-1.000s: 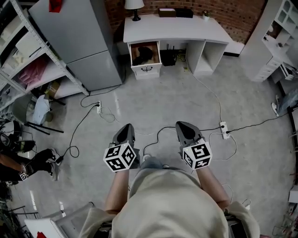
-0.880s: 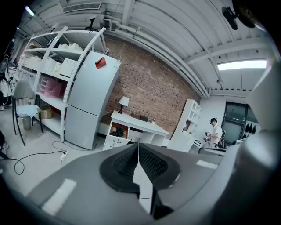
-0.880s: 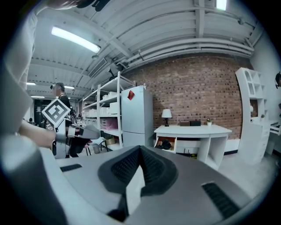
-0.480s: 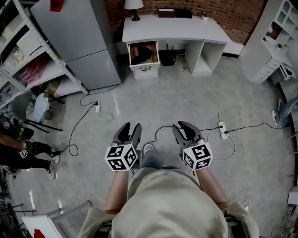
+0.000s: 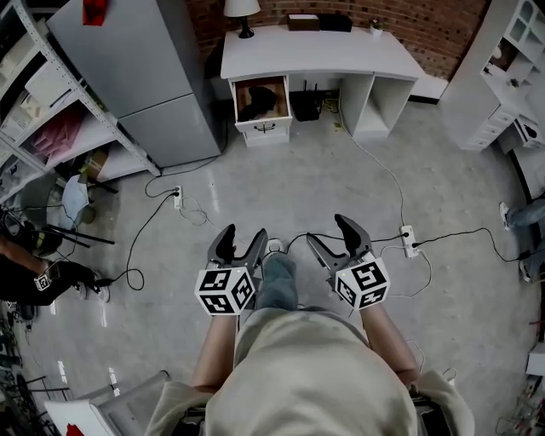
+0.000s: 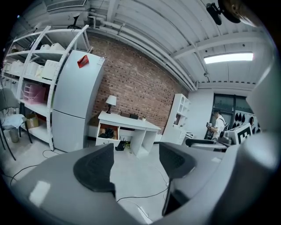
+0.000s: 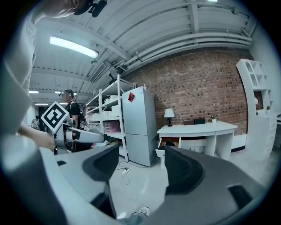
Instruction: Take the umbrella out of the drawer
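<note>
Left gripper: held low over the floor, pointed towards the desk; jaws apart and opening, nothing between them.
Right gripper: level with the left one and near it; jaws apart and opening, nothing between them.
Rack: metal, against the left wall, loaded with boxes and bins.
Fridge: grey, two doors, just right of the rack.
Lamp: stood on the desk's left end.
Drawer: white, pulled open under the desk's left end, well apart from both grippers.
Umbrella: a dark shape lying inside the open drawer; too small to tell more.
Power strip: white, on the floor right of the right gripper, cables trailing from it.
Shelving: white, at the far right.
</note>
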### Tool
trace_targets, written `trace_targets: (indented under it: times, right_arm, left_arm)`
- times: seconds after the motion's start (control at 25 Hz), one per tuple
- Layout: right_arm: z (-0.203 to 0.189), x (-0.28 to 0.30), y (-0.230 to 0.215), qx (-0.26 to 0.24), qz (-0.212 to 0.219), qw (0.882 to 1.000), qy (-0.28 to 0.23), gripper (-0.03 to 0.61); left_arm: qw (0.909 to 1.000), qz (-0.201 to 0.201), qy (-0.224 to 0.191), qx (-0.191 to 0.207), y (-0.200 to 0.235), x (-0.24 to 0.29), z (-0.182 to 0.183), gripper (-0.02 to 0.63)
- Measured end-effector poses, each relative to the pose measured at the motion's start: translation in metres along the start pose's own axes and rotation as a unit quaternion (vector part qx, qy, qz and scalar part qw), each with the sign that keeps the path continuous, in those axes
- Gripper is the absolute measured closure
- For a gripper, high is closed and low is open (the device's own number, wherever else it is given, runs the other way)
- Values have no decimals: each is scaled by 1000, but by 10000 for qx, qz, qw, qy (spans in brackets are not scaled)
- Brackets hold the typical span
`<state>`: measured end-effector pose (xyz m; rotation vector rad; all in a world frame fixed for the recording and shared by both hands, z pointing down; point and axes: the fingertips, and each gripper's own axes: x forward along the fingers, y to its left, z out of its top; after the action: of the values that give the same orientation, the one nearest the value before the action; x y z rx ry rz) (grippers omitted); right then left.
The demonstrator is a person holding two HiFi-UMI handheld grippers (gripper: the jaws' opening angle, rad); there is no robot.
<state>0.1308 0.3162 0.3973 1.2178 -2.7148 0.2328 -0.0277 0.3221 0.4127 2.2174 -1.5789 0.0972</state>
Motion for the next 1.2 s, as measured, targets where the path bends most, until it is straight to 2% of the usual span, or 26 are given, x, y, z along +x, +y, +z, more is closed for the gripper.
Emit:
trace_targets:
  times: [0.36,0.88,1.2]
  right_arm:
    - [4,68,-37,-41,33,9999,108,245]
    - [61,211,-101,-91,-75,9999,104,245]
    - [79,292,-133,-90,-141,9998,101,245]
  left_arm:
    - [10000,17,77,-16,38,67,16,304]
    - [9998,-95,139,114,120,188,93,305]
    - [9993,-237,186,216,165,255,128,305]
